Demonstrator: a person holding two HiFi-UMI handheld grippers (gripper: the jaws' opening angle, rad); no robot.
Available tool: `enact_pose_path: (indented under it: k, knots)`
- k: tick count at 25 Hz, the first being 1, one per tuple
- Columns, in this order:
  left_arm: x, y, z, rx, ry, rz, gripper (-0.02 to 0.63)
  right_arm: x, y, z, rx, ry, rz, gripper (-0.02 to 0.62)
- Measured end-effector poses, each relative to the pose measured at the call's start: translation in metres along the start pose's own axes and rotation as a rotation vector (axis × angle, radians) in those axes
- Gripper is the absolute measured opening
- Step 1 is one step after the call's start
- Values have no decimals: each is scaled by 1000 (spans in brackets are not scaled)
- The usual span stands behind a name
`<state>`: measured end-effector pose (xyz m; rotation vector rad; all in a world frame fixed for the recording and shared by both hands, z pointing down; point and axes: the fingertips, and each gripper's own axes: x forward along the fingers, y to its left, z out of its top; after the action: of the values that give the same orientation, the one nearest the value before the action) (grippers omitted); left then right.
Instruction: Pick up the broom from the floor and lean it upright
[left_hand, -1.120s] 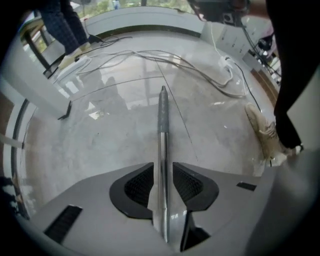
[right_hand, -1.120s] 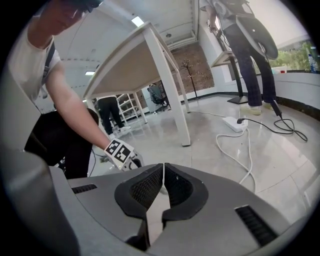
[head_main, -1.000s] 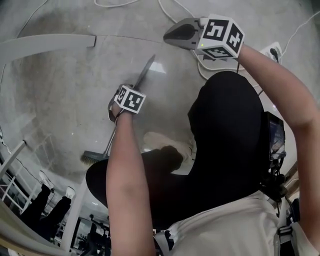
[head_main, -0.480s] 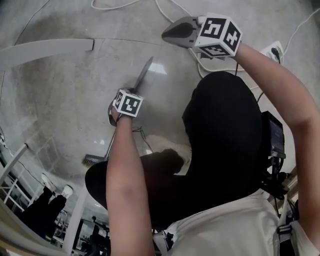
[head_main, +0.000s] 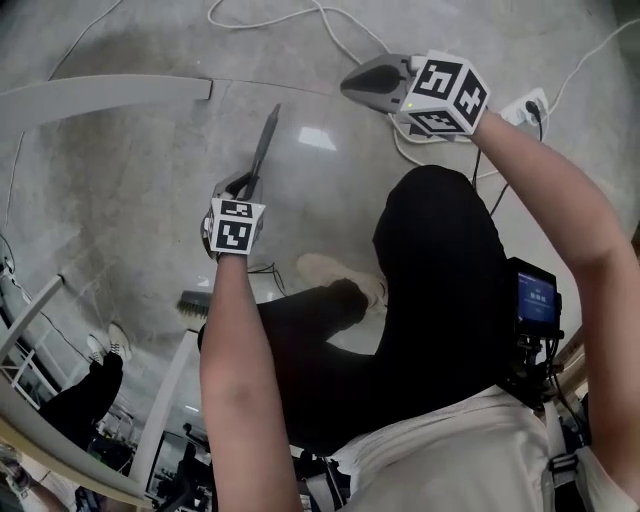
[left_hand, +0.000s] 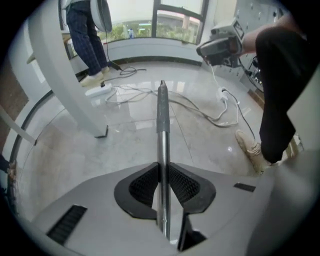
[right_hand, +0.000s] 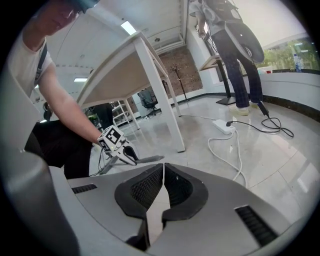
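Observation:
The broom's metal handle (left_hand: 162, 125) runs straight out between the pads of my left gripper (left_hand: 163, 182), whose jaws have just been closing and now clamp it. From the head view, the left gripper (head_main: 240, 188) holds the handle (head_main: 265, 145) above the floor, and the brush head (head_main: 194, 300) shows low beside the forearm. My right gripper (right_hand: 162, 187) is shut with nothing in it, held up in the air to the right (head_main: 352, 82). In the right gripper view, the left gripper (right_hand: 122, 150) and the handle (right_hand: 147, 159) sit below a white table.
White cables (head_main: 330, 25) and a power strip (head_main: 525, 105) lie on the shiny floor. A curved white beam (head_main: 100, 95) crosses the left side. A white table leg (right_hand: 165, 105) stands nearby. My shoe (head_main: 325, 272) is close to the brush. Another person (left_hand: 85, 35) stands by the window.
My left gripper has closed on the handle and risen with it, tilting the handle's free end up. The right gripper has also risen a little.

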<state>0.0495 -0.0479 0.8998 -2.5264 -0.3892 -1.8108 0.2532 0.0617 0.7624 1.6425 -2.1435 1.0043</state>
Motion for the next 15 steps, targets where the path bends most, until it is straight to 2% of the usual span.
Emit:
enact_pose_path:
  k: [4, 9, 11, 15]
  knots:
    - [-79, 2, 12, -32, -60, 55, 72, -38, 35, 45, -9, 13, 22, 18]
    - [-118, -3, -3, -41, -92, 155, 72, -52, 40, 47, 33, -12, 26, 18]
    - [-132, -1, -16, -57, -125, 238, 72, -47, 42, 42, 28, -24, 38, 18]
    - [-172, 5, -56, -132, -237, 438, 72, -21, 68, 44, -61, -52, 104, 18]
